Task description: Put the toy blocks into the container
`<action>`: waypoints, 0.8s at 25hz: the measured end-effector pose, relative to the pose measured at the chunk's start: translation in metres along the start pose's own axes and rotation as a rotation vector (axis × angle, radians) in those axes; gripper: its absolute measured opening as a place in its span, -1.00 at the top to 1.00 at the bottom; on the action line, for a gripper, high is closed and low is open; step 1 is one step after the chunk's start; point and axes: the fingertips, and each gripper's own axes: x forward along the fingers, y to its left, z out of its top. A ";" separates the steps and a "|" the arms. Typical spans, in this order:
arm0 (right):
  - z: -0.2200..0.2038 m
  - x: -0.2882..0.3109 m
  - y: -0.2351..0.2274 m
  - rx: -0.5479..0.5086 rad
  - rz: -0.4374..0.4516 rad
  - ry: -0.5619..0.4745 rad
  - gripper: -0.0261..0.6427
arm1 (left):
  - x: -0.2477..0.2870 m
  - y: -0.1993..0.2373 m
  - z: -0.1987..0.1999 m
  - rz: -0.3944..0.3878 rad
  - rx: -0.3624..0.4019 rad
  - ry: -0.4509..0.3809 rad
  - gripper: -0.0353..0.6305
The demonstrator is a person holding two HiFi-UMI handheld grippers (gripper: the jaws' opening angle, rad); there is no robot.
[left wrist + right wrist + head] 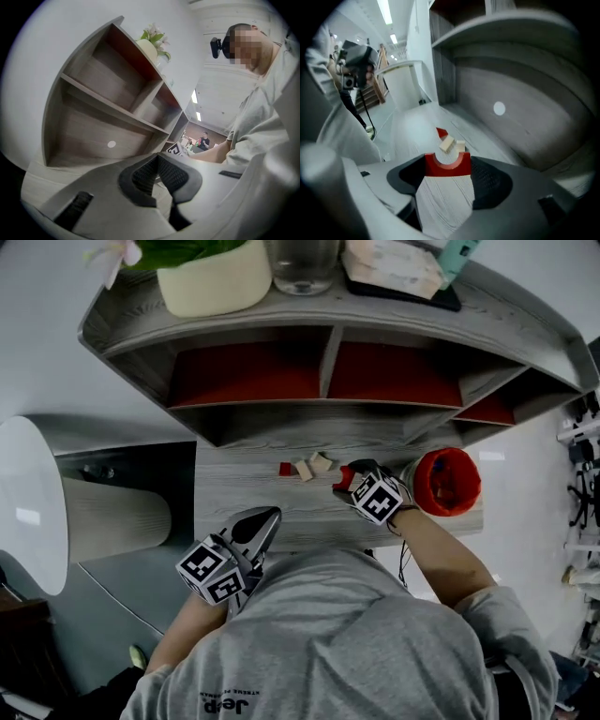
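A red arch block (446, 167) sits between the pads of my right gripper (447, 161), which is shut on it just above the grey wooden desk (244, 493). In the head view this gripper (345, 478) is right of a small group on the desk: a red wedge block (285, 468) and two tan blocks (303, 471) (321, 463). The same wedge (441, 132) and tan blocks (447, 143) lie ahead of the jaws. The red container (447, 481) stands at the desk's right end. My left gripper (270, 516) hangs shut and empty at the desk's front edge, its pads (145, 176) meeting at the tip.
A curved shelf unit (328, 362) with red-backed compartments rises behind the desk, carrying a plant pot (214, 279), a glass jar (303, 263) and books (394, 266). A white rounded cabinet (37, 502) stands to the left. The person's grey-shirted torso (328, 643) fills the foreground.
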 end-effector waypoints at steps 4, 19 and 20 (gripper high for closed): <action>0.028 -0.088 -0.004 -0.009 0.011 -0.149 -0.03 | 0.052 -0.038 0.011 -0.053 0.049 -0.006 0.85; -0.141 -0.271 -0.132 0.001 -0.069 -0.169 -0.03 | 0.285 -0.211 -0.006 -0.194 0.157 0.028 0.85; -0.146 -0.271 -0.134 -0.004 -0.062 -0.169 -0.03 | 0.291 -0.216 -0.008 -0.191 0.161 0.033 0.85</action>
